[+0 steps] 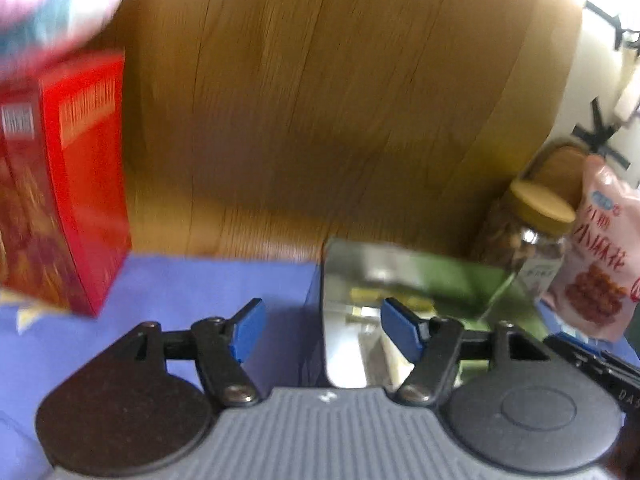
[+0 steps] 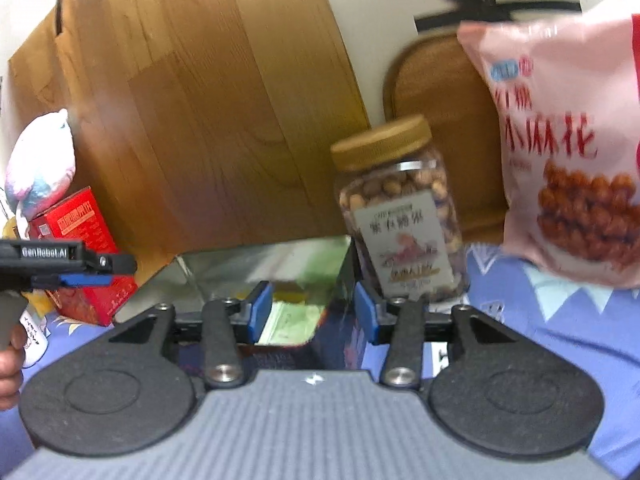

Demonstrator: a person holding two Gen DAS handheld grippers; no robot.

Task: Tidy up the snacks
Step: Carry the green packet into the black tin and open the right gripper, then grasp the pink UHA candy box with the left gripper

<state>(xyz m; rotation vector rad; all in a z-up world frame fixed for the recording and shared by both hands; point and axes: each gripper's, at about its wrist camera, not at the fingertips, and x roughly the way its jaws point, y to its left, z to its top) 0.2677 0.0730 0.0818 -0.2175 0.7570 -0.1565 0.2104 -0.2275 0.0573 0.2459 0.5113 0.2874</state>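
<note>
Two grippers in play, both with jaws apart and nothing between the pads.

Biggest item: wood board (image 2: 208,120) leaning upright against the white wall behind everything. A smaller rounded board (image 2: 436,120) stands behind the jar, also against the wall.

Blue patterned cloth (image 2: 540,320) covers the table; all snacks sit on it.

Pink snack bag (image 2: 560,152) stands upright at far right, just beside the jar. Red print, photo of fried twists on the front.

Open tin (image 2: 256,276), shiny inside walls, sits centre, directly ahead of both grippers. Green packets lie inside it. Right edge close to the jar; contact unclear.

Red box (image 1: 68,188) stands upright left of the tin, well apart from it in the left wrist view. Heavily blurred there.

Jar (image 2: 400,208), clear plastic with tan screw lid, full of nuts, white label facing the camera. It stands between tin and bag.

Pink-white plush (image 2: 40,164) sits behind the red box, far left.

Left gripper (image 1: 322,332): released, blue pads spread, aimed at the tin's near-left corner. It also shows side-on in the right wrist view, in front of the red box, with a hand (image 2: 10,364) on its grip.

Right gripper (image 2: 312,312): released, pads spread over the tin's near edge, touching nothing.
</note>
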